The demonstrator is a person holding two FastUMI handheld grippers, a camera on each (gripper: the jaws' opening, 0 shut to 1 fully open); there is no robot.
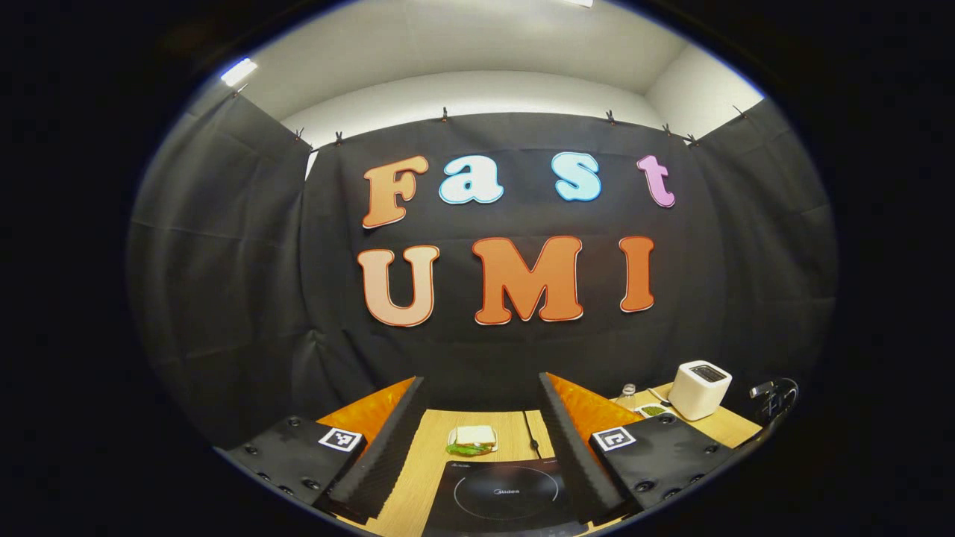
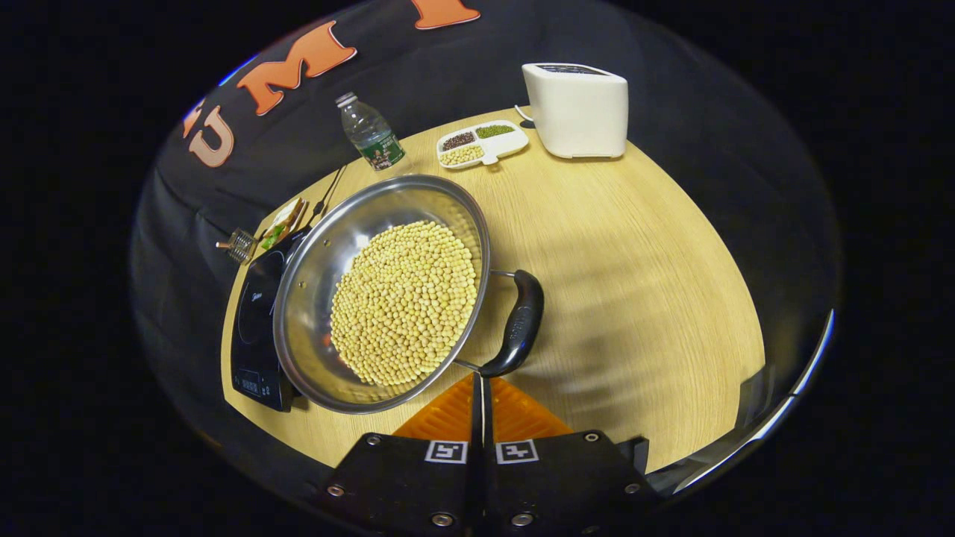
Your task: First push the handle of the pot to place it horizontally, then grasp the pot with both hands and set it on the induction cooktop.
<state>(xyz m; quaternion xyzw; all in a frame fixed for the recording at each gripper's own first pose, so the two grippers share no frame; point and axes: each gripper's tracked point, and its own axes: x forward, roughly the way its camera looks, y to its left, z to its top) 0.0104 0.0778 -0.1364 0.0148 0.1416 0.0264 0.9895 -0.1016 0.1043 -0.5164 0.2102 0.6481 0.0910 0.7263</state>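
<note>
The pot [image 2: 380, 294], a steel pan heaped with pale beans, sits partly over the induction cooktop [image 2: 257, 328], its rim overhanging the cooktop's near edge and the desk [image 2: 634, 283]. Its black loop handle [image 2: 518, 321] juts from the side away from the cooktop, and in the right gripper view it looks to run roughly along the rim rather than straight out.

The right gripper [image 2: 481, 395] has its fingers pressed together, holding nothing, with the tips just at the lower end of the handle; contact cannot be judged. The left gripper [image 1: 477, 447] has its fingers wide apart, also holding nothing, hanging above the cooktop [image 1: 507, 492] in the left gripper view.

The step in hand appears to be the handle push. To do it well, the closed right fingers should act as a blunt pusher against the handle's end, moving slowly and level so the pot turns without sliding or spilling beans. The left gripper would do best waiting near the cooktop, ready for the two-handed grasp.
</note>
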